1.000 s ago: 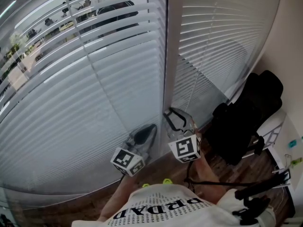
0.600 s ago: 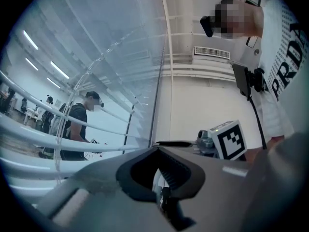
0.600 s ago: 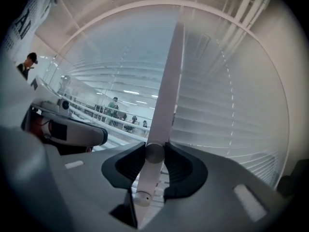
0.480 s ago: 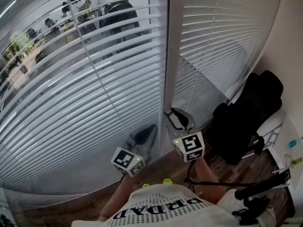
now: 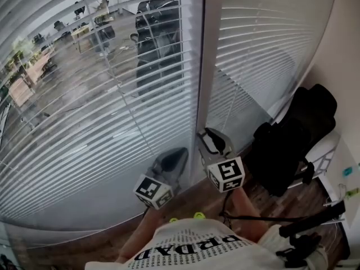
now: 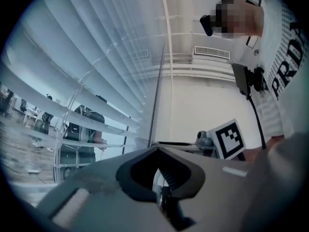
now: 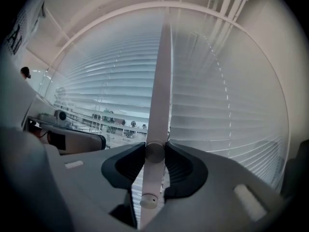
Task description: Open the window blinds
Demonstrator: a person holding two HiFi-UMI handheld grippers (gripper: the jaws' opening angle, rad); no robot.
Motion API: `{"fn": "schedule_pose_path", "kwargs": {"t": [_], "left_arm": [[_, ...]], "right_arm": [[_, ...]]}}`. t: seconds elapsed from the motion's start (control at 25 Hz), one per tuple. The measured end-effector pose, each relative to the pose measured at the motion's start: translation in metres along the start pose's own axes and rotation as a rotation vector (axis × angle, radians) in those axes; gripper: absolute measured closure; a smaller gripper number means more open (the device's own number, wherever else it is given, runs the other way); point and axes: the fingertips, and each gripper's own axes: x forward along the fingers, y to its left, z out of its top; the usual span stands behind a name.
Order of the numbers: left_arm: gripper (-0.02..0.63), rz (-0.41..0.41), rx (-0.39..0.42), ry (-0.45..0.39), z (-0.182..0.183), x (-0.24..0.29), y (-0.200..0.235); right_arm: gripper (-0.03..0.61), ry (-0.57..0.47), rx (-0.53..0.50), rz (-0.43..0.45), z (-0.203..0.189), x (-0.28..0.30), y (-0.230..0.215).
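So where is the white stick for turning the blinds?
In the right gripper view, the thin white stick stands upright in the middle, clamped between the right gripper's jaws, with white slatted blinds on either side.

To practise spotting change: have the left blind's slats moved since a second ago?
Yes. The left blind's slats have tilted open beside the fixed window post; more office shows through.

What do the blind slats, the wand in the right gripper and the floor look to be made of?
Blind slats: thin, white and smooth with a slight sheen; painted metal or plastic, the look leaves it open.
Tilt wand: pale, matte rod with a capped end; probably plastic.
Floor: brown planks with grain lines; wood or wood-look laminate.
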Motion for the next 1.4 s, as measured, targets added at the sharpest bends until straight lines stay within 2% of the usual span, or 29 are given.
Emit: {"fn": "schedule_pose_path", "kwargs": {"t": [0.16,0.56,0.76,0.96,1.16,1.4], "left_arm": [[0.621,-0.011,0.004,0.002,-0.010,0.003,-0.001],[0.621,-0.009,-0.001,0.002,0.000,0.007,-0.002],[0.621,-0.012,-0.003,0.001,-0.018,0.004,-0.002],[0.621,-0.011,-0.005,0.005,-0.006,0.005,-0.002],[0.621,-0.015,-0.005,0.002,-0.015,0.006,0.000],[0.621,-0.005,-0.009,0.009,0.000,0.007,-0.001]], "right_arm": [[0.443,0.000,0.016,0.003,-0.008,0.001,-0.001],[0.445,-0.003,-0.003,-0.014,0.000,0.002,-0.001],[0.443,-0.007,-0.019,-0.022,-0.017,-0.001,0.002],[0.445,-0.002,-0.010,-0.017,-0.004,-0.001,0.001],[0.446,0.003,-0.018,-0.017,-0.014,0.001,0.002],[0.448,0.008,-0.014,-0.018,-0.001,0.001,0.000]]}}
